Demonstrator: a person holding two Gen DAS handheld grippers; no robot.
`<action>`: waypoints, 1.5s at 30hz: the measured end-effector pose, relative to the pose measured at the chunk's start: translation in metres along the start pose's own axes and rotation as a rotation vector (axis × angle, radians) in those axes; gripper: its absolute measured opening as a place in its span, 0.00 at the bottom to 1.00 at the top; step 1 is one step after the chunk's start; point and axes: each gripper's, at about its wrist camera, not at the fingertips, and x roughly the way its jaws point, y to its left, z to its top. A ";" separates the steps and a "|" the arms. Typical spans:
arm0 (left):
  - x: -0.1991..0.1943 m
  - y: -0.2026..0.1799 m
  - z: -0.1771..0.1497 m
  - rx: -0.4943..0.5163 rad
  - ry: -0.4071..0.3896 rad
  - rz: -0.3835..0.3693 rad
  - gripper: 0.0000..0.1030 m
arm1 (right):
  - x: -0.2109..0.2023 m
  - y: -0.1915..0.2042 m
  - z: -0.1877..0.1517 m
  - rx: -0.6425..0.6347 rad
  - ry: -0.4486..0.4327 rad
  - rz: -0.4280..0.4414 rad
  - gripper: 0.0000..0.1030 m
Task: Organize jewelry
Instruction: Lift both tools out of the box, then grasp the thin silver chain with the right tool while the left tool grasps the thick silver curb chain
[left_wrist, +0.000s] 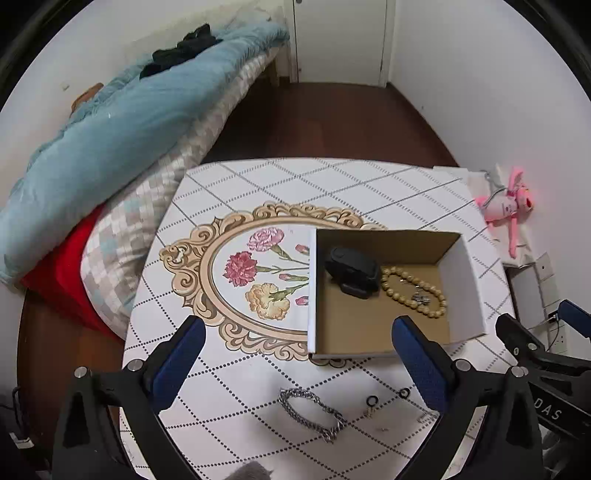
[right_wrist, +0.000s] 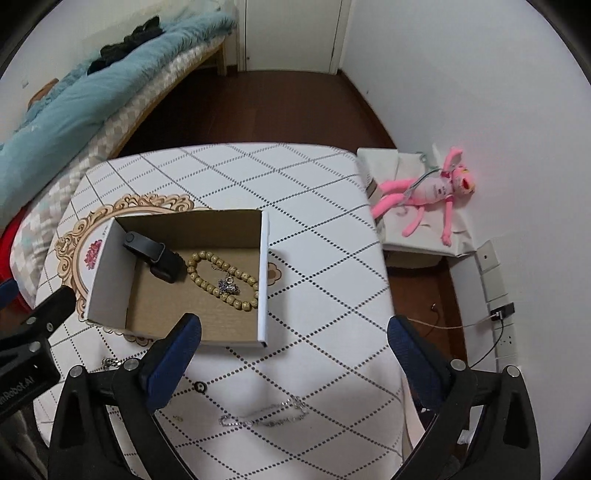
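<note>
With both jaws spread and empty, lower the left gripper squarely over the chain bracelet and pinch its middle before lifting it into the box.

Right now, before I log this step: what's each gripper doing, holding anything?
Left gripper: open, holding nothing, above the chain bracelet.
Right gripper: open, holding nothing, near the box.

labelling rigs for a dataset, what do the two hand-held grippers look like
Both match: the left hand-held gripper and the right hand-held gripper each have two black, angular plastic fingers with silver bolt heads and blue padded fingertips. White lettering marks each black body where the other camera catches it. No hands or sleeves show.
</note>
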 end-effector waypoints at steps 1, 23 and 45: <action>-0.005 0.000 0.000 0.001 -0.011 0.000 1.00 | -0.006 -0.001 -0.002 0.003 -0.012 -0.002 0.99; -0.079 0.003 -0.033 -0.024 -0.105 -0.036 1.00 | -0.107 -0.026 -0.038 0.080 -0.155 0.053 0.99; 0.066 0.035 -0.114 -0.061 0.228 0.004 0.94 | 0.083 -0.044 -0.109 0.159 0.172 0.021 0.56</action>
